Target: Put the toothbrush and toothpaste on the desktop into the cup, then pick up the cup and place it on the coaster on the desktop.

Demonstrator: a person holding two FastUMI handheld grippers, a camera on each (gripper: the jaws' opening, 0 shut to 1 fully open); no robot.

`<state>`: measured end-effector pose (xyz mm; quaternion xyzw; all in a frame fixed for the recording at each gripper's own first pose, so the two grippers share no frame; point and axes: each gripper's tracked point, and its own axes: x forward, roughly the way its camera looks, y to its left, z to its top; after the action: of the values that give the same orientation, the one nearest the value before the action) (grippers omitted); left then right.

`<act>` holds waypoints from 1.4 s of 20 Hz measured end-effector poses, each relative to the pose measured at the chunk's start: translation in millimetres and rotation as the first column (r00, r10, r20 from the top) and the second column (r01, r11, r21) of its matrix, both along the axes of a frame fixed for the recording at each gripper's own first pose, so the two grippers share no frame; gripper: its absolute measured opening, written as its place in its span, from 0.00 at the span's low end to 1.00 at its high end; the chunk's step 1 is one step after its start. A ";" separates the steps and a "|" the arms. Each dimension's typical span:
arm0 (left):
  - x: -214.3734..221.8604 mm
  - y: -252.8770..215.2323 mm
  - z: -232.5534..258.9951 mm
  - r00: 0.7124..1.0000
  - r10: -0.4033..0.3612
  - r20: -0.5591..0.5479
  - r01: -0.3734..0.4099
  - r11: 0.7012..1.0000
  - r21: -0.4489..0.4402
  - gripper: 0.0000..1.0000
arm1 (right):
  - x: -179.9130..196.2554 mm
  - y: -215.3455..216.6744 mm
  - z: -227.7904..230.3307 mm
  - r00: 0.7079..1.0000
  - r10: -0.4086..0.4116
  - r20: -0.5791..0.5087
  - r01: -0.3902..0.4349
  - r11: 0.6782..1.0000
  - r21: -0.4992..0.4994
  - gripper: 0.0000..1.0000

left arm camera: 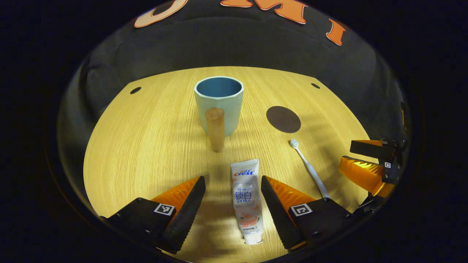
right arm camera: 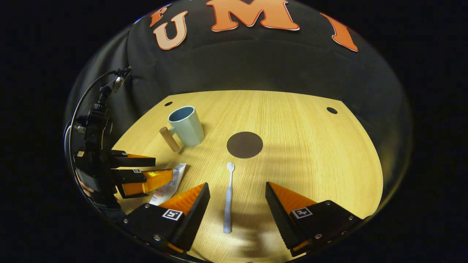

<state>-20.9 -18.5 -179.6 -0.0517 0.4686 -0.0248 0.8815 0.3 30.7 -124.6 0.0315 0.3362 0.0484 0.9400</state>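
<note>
On the wooden surface point(left arm camera: 153, 146) we hold both tongs apart, left tongs point(left arm camera: 233, 204) straddling the toothpaste point(left arm camera: 246, 201) near its front edge, right tongs point(right arm camera: 237, 208) straddling the toothbrush point(right arm camera: 228, 199); next we should close, then lift toward the cup point(left arm camera: 218, 104).

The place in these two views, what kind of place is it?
Probably a recording booth set up as a washroom desktop: a bare wooden table against black cloth, with only a cup, toothbrush, toothpaste and coaster.
</note>
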 end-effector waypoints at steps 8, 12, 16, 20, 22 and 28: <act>-13.0 -7.4 3.1 0.992 0.020 -0.122 -0.024 0.999 -0.029 0.97 | 1.1 7.1 -20.7 0.996 -0.008 -0.093 0.011 0.999 0.031 0.92; -20.4 -9.9 0.4 0.982 0.036 -0.185 -0.043 0.999 -0.032 0.63 | 1.2 7.9 -25.8 0.992 -0.012 -0.124 0.018 0.999 0.044 0.92; -23.0 -11.3 -1.3 0.973 0.029 -0.230 -0.033 0.999 -0.014 0.53 | 1.5 8.9 -29.7 0.986 -0.018 -0.166 0.030 0.997 0.069 0.91; -19.6 -11.8 -0.5 0.974 0.038 -0.223 -0.041 0.999 -0.013 0.56 | 1.1 12.3 -32.0 0.983 -0.010 -0.181 0.025 0.997 0.076 0.89; -19.6 -12.1 -1.3 0.974 0.031 -0.226 -0.036 0.999 -0.018 0.49 | -0.6 14.4 -35.3 0.980 -0.004 -0.200 0.020 0.997 0.076 0.88; -18.6 -12.0 -0.5 0.977 0.023 -0.214 -0.030 0.999 -0.031 0.39 | -0.7 19.5 -40.2 0.972 0.016 -0.234 -0.002 0.998 0.058 0.72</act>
<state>-39.4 -30.5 -180.1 -0.0751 0.5595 -0.0152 0.8253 -0.4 50.2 -164.8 0.0625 0.4434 0.0582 0.8922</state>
